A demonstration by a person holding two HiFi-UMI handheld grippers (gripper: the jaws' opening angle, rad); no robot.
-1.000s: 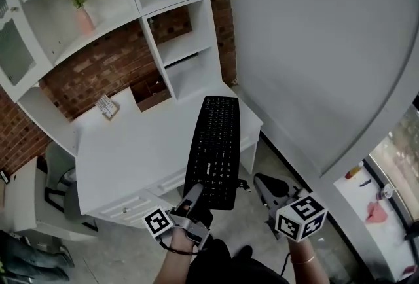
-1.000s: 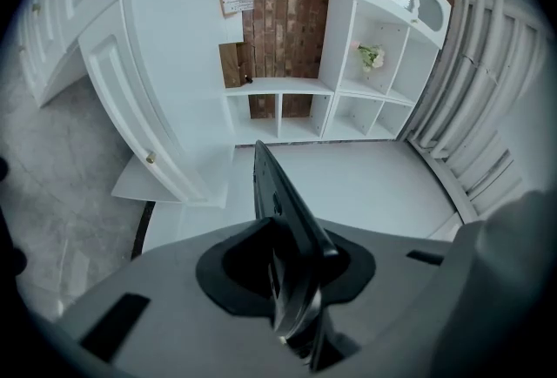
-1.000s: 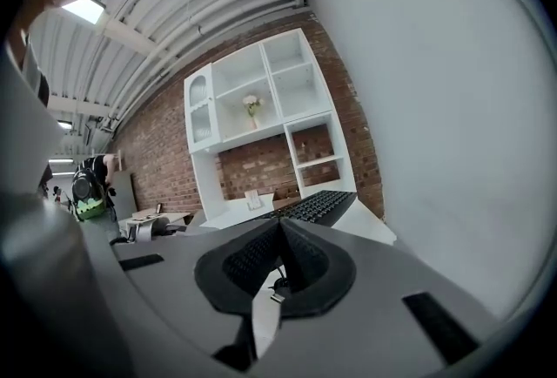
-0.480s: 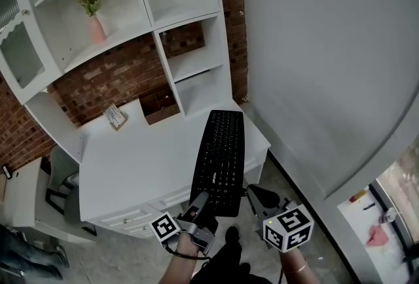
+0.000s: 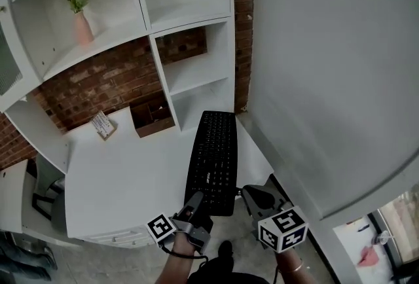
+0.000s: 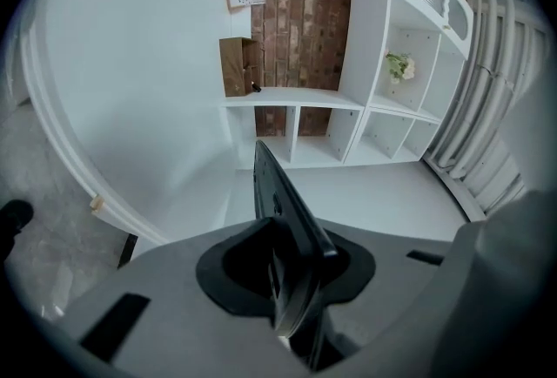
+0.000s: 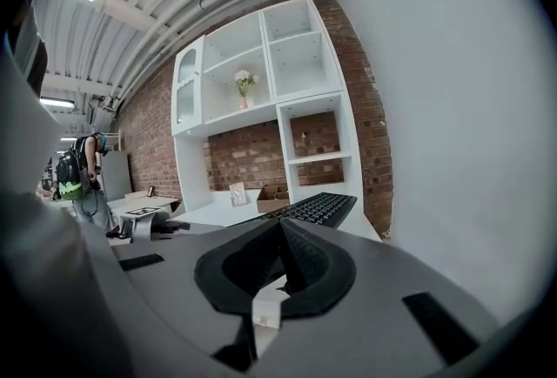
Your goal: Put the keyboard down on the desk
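Nearest the person, at the bottom edge of the head view, both forearms are cut off by the frame. On the left, the left hand-held gripper is clamped on the near short end of a black flat keyboard. Its own view shows the board edge-on, the gripped end buried between the jaws. The right hand-held gripper, just beside the keyboard's near right corner, has its jaws together with nothing in them.

The keyboard runs lengthways away from the person over the right part of a white rectangular table, its near end reaching past the front edge. Whether it touches the tabletop cannot be told. Farther back on the table stand a brown open box and a small white printed card, its print too small to read. Behind them a white open shelf unit stands against a red brick wall, with a pink vase of pale flowers on one shelf. A plain grey wall closes the right side.
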